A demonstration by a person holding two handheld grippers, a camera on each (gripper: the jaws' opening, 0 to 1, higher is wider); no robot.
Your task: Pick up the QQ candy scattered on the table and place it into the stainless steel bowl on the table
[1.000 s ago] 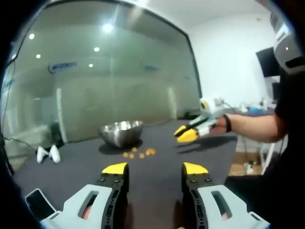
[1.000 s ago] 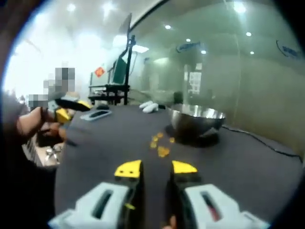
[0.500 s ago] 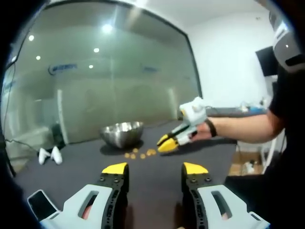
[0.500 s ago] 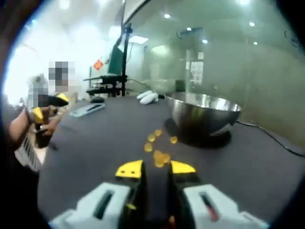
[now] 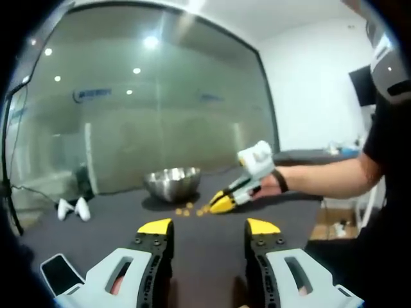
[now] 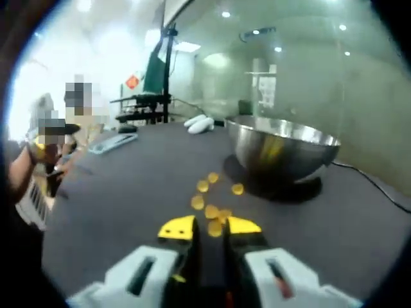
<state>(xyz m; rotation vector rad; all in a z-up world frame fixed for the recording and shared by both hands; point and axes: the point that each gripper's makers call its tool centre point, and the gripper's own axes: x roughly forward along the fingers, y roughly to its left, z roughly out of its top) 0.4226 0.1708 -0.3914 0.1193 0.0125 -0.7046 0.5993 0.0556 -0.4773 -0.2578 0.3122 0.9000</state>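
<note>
- The stainless steel bowl (image 6: 280, 151) is a round, polished metal hemisphere, its side mirroring a yellow glint; it sits on the dark, matte table (image 6: 122, 192), at about 2 o'clock from the right gripper's tips in the right gripper view.
- The QQ candy (image 6: 213, 204) is a loose scatter of small, flat, round orange-yellow pieces lying on the table just before the bowl, at 12 o'clock from the right gripper (image 6: 210, 226).
- The right gripper has pale grey plastic arms with yellow, wedge-shaped tips; its jaws stand a narrow gap apart at the nearest candies, and whether a piece is pinched between them I cannot tell.
- Against the picture half a second ago, the candy and the bowl loom larger in the right gripper view, and in the left gripper view the right gripper (image 5: 221, 203) has dropped lower, its tips now at the scatter (image 5: 188, 208).
- The left gripper (image 5: 209, 226) is of the same build; its jaws are spread wide with nothing between them, above bare table, much as before.
- In the left gripper view the bowl (image 5: 172, 183) lies at 11 o'clock from the tips.
- Two smooth white rounded objects (image 5: 72, 208) lie at 10 o'clock, and a flat dark phone (image 5: 56, 273) at 8 o'clock.
</note>
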